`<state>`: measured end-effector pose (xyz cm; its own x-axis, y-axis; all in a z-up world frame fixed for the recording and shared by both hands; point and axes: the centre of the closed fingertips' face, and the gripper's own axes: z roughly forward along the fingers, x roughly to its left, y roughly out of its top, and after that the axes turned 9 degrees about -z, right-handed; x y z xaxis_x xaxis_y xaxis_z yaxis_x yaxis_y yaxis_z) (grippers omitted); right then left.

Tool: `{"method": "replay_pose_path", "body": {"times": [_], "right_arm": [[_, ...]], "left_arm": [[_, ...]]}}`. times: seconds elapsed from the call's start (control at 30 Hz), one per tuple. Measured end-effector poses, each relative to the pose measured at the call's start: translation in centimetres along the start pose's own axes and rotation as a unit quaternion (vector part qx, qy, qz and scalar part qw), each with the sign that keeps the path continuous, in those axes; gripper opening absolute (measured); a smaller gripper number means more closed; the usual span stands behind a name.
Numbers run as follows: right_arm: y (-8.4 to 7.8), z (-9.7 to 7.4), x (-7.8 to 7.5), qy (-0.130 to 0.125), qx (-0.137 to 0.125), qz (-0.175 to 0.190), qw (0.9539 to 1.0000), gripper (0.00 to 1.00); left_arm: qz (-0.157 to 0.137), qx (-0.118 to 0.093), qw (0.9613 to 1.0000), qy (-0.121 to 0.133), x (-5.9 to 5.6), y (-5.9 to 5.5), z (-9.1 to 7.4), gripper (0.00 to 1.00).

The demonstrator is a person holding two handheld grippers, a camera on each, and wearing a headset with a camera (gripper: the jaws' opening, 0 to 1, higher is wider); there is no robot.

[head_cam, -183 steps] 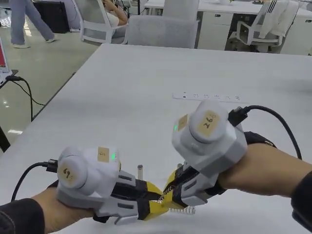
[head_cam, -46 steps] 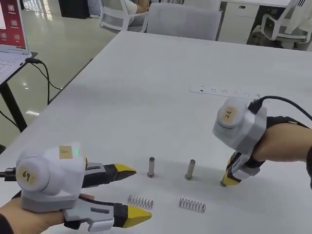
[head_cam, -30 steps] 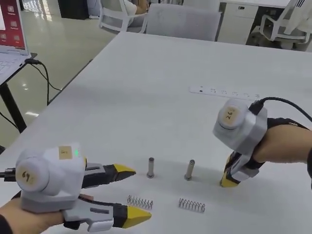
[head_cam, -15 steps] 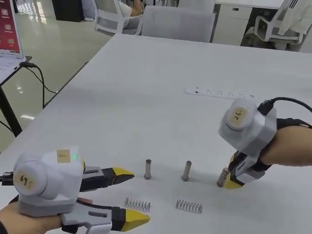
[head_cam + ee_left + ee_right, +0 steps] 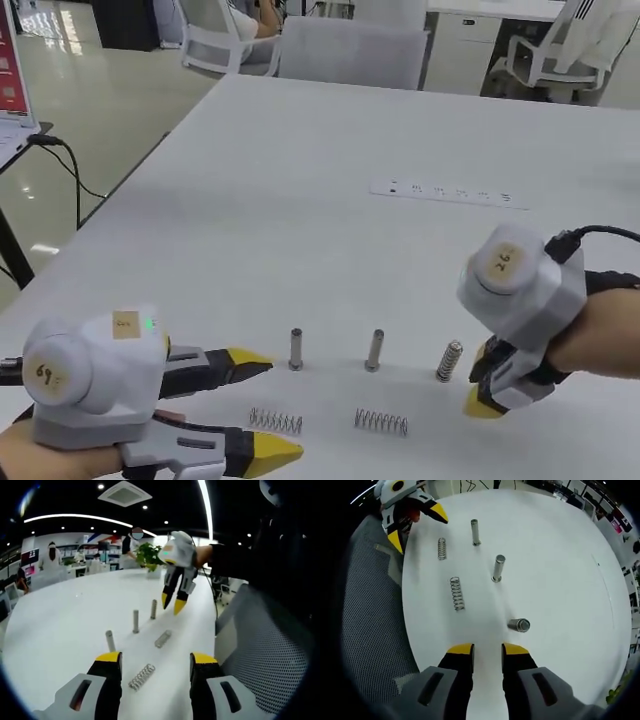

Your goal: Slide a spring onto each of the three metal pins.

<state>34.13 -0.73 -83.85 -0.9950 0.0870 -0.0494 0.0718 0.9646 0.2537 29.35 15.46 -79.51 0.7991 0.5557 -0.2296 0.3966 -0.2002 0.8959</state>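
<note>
Three metal pins stand in a row near the table's front. The left pin (image 5: 296, 349) and middle pin (image 5: 374, 351) are bare. A spring sits over the right pin (image 5: 449, 361), which also appears as the nearest pin (image 5: 519, 625) in the right gripper view. Two loose springs (image 5: 275, 421) (image 5: 381, 422) lie flat in front of the pins. My right gripper (image 5: 483, 380) hangs open just right of the sprung pin, holding nothing. My left gripper (image 5: 270, 408) is wide open at the front left, with the nearer loose spring (image 5: 142, 676) lying between its jaws on the table.
A white power strip (image 5: 447, 193) lies further back on the white table (image 5: 300, 200). Office chairs (image 5: 350, 50) stand beyond the far edge. A grey mesh chair (image 5: 365, 630) sits by the near edge. A cable (image 5: 600, 235) trails from the right gripper.
My right gripper has let go of the spring on the right pin and drawn back toward me. The spring now stands on that pin. My left gripper has stayed put.
</note>
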Motion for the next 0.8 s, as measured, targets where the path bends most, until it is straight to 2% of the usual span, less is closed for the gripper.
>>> {"method": "replay_pose_path", "body": {"times": [0.23,0.4,0.57,0.8], "right_arm": [[1.3,0.5,1.5,0.015,-0.013,-0.008,0.9998,0.19],[2.8,1.2,2.8,0.026,-0.016,-0.033,0.9990,0.19],[4.3,1.8,3.1,0.031,-0.026,-0.052,0.9978,0.18],[5.1,2.7,3.3,0.037,-0.022,-0.070,0.9966,0.16]], "left_arm": [[0.002,0.000,1.0000,-0.001,-0.1,0.1,0.0,0.48],[0.003,0.000,1.0000,-0.001,-0.2,0.1,-0.1,0.48],[0.004,0.000,1.0000,-0.003,-0.3,0.2,-0.1,0.47],[0.003,0.000,1.0000,-0.005,-0.4,0.2,0.0,0.46]]}}
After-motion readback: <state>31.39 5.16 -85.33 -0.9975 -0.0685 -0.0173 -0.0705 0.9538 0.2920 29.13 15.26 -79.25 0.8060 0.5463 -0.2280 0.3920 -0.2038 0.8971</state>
